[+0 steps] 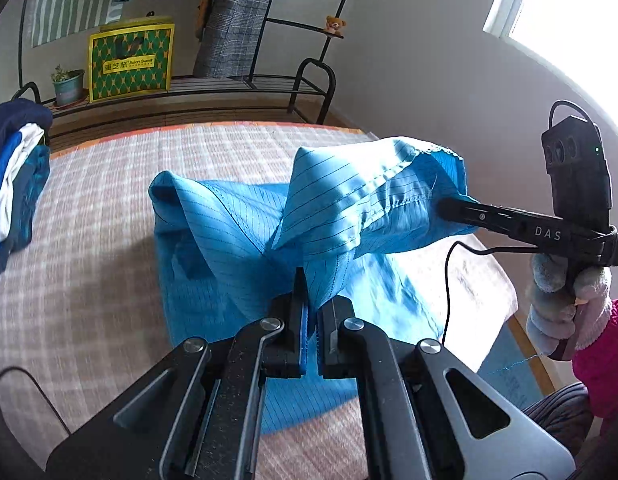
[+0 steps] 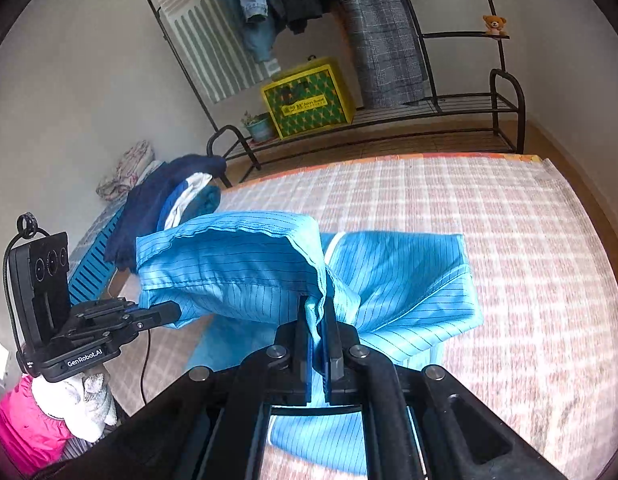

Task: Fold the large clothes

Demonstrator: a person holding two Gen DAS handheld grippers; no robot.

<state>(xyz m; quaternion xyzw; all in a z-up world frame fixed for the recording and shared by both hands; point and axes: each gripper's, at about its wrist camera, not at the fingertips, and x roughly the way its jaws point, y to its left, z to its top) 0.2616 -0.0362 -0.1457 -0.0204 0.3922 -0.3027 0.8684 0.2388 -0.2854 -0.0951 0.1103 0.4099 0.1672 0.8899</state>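
A bright blue garment with thin dark stripes lies partly on the plaid bed cover, and its near edge is lifted off it. My left gripper is shut on a bunched fold of that cloth. My right gripper, held by a gloved hand, grips the hem farther right. In the right wrist view the right gripper is shut on the blue garment, and the left gripper pinches the same raised hem at the left. The hem hangs stretched between the two.
A pile of folded dark blue, white and teal clothes sits at the bed's left edge. Behind the bed stands a black clothes rack with hanging clothes, a yellow-green box, a potted plant and a teddy bear. A bright window is at right.
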